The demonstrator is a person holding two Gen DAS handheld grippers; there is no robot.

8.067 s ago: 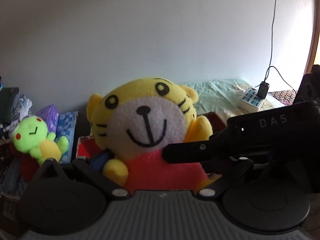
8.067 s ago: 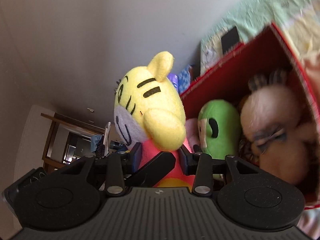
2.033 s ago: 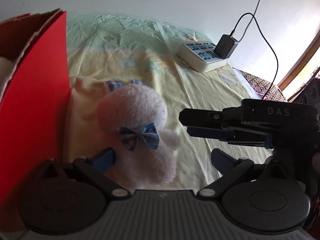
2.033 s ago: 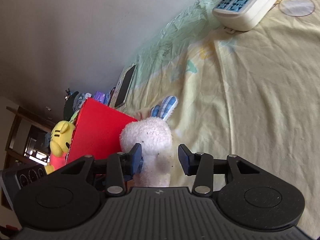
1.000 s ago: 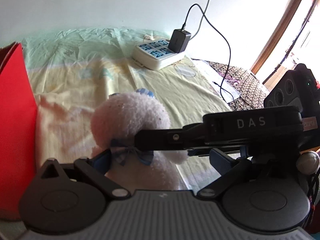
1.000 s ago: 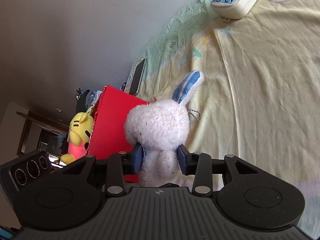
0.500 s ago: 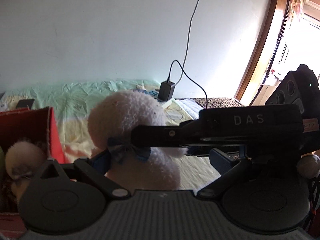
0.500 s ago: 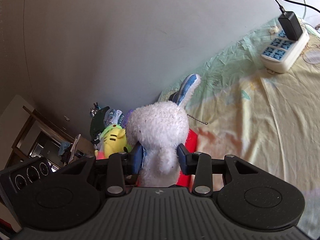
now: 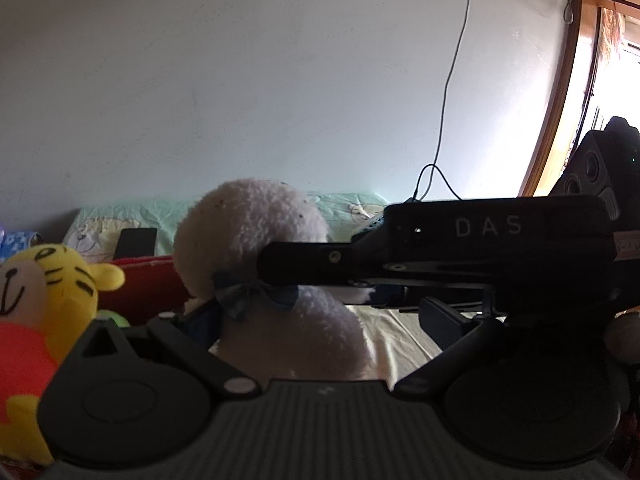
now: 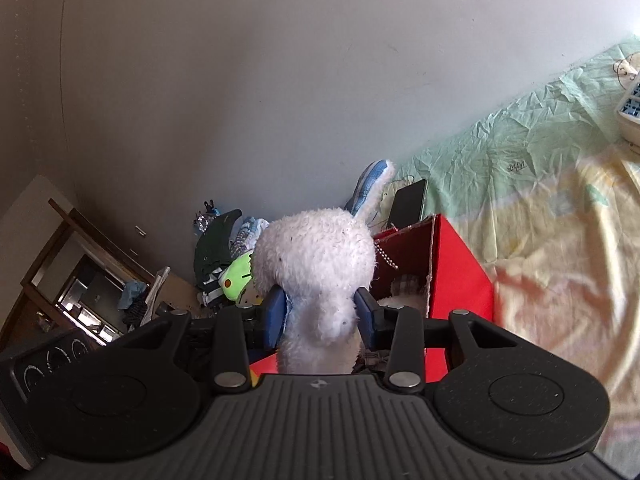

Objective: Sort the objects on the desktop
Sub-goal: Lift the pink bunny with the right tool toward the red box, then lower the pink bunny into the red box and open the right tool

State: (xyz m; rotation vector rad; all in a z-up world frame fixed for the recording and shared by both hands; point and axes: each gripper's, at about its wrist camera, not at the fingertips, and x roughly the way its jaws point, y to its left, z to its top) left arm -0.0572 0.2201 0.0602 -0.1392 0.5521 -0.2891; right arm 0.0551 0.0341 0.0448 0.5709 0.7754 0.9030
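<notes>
Starting at the left of my left-wrist view, a yellow tiger plush (image 9: 52,304) in a red shirt sits low beside the red box (image 9: 144,280), and a dark phone (image 9: 134,242) lies on the pale sheet behind it; further right comes the white rabbit plush (image 9: 256,264) with its blue bow (image 9: 256,298), carried in the air in front of the wall, and at the far right the right gripper (image 9: 280,272) reaches in sideways to it. My left gripper (image 9: 320,328) has its fingers set well apart: the left finger lies close against the rabbit's side, the right finger stands clear of it, so I read it as spread and not gripping. In the right-wrist view, the green plush (image 10: 236,276) shows at the left, then the rabbit, pinched at the neck between the blue pads (image 10: 276,312) of the right gripper, with the open red box just below and to the right and the yellow-green sheet (image 10: 560,240) beyond. I judge the toy light, soft and springy, so it squashes rather than slips; the narrow neck under the head is the sound place to hold, since the head bulges above the pads and keeps it from sliding through, while the floppy ear (image 10: 372,188) and bead chain (image 10: 386,258) would give no control
</notes>
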